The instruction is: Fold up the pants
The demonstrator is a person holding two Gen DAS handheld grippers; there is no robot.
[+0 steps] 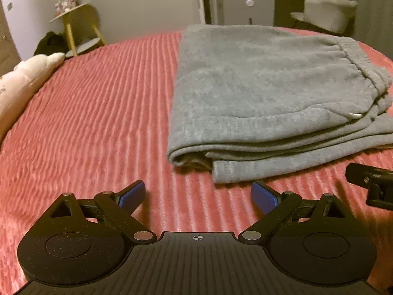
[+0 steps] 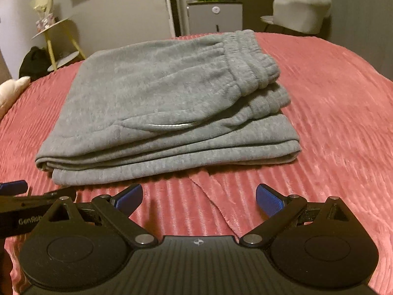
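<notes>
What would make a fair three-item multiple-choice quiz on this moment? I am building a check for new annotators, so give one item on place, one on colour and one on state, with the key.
1. Where does the folded grey fleece pants bundle lie?
A. on the ribbed pink bedspread
B. on the yellow side table
C. on the floor

2. What colour are the pads on the left gripper?
A. red
B. blue
C. white

3. How does the right gripper stand?
A. shut on the waistband
B. shut on nothing
C. open, holding nothing

Key:
1 A, since pink ribbed cloth shows around the bundle on every visible side.
2 B, since both pads show blue in the left wrist view.
3 C, since its jaws are spread wide with only bedspread between them, short of the pants' near edge.
</notes>
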